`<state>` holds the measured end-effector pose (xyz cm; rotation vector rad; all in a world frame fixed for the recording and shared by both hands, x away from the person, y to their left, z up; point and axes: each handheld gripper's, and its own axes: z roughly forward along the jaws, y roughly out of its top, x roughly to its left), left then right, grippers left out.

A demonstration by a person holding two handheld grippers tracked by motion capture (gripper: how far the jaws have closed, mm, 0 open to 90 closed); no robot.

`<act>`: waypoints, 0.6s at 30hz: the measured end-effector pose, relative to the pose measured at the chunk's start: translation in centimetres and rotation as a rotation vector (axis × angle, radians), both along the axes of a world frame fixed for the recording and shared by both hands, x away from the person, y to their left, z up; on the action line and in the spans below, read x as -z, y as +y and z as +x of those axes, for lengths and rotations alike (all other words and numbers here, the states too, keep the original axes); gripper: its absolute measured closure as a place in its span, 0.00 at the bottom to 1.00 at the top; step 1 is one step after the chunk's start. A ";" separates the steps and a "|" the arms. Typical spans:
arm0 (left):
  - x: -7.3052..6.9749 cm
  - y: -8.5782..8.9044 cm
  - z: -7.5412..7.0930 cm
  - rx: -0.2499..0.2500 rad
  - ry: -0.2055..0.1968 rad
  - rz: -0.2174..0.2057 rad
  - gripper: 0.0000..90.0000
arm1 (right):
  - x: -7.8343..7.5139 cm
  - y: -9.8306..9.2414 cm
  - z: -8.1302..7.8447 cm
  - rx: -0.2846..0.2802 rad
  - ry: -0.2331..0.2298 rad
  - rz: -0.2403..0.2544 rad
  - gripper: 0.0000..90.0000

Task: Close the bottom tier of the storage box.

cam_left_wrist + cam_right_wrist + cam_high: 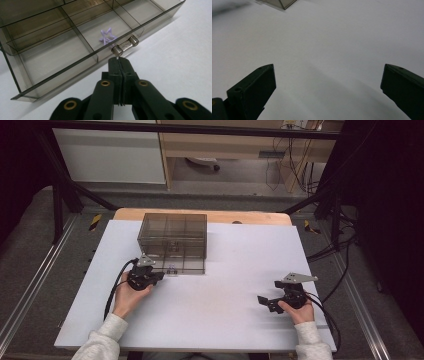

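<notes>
- The drawer handle (124, 46), a small metal bar at the centre of the left gripper view, fronts the smoky compartment box (173, 241) at the upper middle of the counter (225, 320).
- The left tool (119, 60) is seen fully closed just below the handle, with nothing gripped, likely lined up to hook it.
- The right tool (328, 82) is held wide open and empty at the lower right of the high view, presumably kept clear.

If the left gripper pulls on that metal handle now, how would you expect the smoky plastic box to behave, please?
The plastic box looks thin-walled and nearly empty, so probably light; it may slide on the smooth white table rather than open. The handle is round and shiny, likely slippery. The left gripper is shut just before it.
</notes>
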<state>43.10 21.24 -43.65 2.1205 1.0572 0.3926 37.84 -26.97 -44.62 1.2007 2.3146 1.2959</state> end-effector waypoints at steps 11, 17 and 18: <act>0.3 -0.1 0.2 0.000 -0.013 0.011 0.99 | 0.0 0.0 0.0 0.001 0.002 0.001 0.01; 0.3 -0.2 0.3 0.001 -0.022 0.014 0.99 | 0.0 0.0 0.0 0.001 0.003 0.001 0.01; 0.3 -0.2 0.4 0.002 -0.026 0.019 0.99 | 0.0 0.0 0.0 0.001 0.004 0.000 0.01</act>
